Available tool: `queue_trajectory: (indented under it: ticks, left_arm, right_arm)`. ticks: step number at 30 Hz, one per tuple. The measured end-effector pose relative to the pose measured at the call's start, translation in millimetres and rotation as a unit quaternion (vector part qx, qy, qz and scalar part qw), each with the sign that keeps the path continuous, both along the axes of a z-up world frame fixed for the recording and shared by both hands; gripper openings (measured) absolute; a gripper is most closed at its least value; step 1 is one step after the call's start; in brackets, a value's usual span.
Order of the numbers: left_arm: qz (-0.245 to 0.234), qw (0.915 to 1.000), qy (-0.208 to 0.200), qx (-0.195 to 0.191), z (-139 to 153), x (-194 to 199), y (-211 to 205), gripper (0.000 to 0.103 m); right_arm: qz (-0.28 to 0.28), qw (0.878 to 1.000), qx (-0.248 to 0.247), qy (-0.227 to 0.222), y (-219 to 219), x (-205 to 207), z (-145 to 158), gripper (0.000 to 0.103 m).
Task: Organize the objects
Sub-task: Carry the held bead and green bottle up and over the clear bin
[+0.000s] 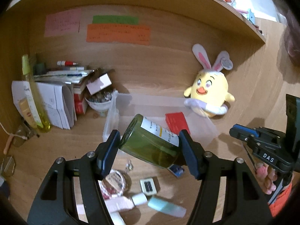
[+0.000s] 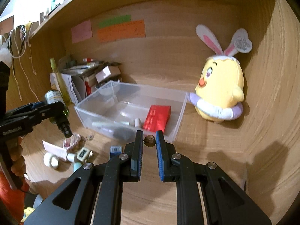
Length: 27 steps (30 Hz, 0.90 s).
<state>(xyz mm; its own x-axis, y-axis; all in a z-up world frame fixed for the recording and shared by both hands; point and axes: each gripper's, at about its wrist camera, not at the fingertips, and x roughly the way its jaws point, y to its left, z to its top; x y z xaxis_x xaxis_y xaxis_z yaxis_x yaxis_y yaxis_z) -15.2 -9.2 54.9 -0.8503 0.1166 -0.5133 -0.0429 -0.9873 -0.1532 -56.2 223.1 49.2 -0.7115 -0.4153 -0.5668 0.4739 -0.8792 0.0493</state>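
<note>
On a wooden desk, the left gripper (image 1: 149, 140) clamps a green glass bottle (image 1: 150, 140) sideways in mid-air, near the clear plastic bin (image 2: 181, 110). The right gripper (image 2: 149, 140) pinches a small brown walnut-like ball (image 2: 149, 141) at its fingertips, just before the bin's near wall. The round ball could slip from such a shallow tip grip; the tilted bottle could swing into the bin's rim.

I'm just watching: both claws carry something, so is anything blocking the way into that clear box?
Nothing visible blocks it. The clear box is open-topped, and free floor shows beside the red packet. The green bottle and small brown nut hang in front of it.
</note>
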Motion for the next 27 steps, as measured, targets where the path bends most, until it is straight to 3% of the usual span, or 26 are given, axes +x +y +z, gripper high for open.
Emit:
queue_trajectory:
  ticks: [15, 27]
  left_arm:
    - [0.043, 0.9990, -0.007, -0.006, 5, -57, -10, 0.064]
    - [0.043, 0.9968, -0.068, -0.007, -33, -98, -14, 0.064]
  right_arm:
    - [0.004, 1.000, -0.007, 0.018, -15, -38, 21, 0.012]
    - [0.002, 0.999, 0.017, -0.040, -31, -86, -18, 0.012]
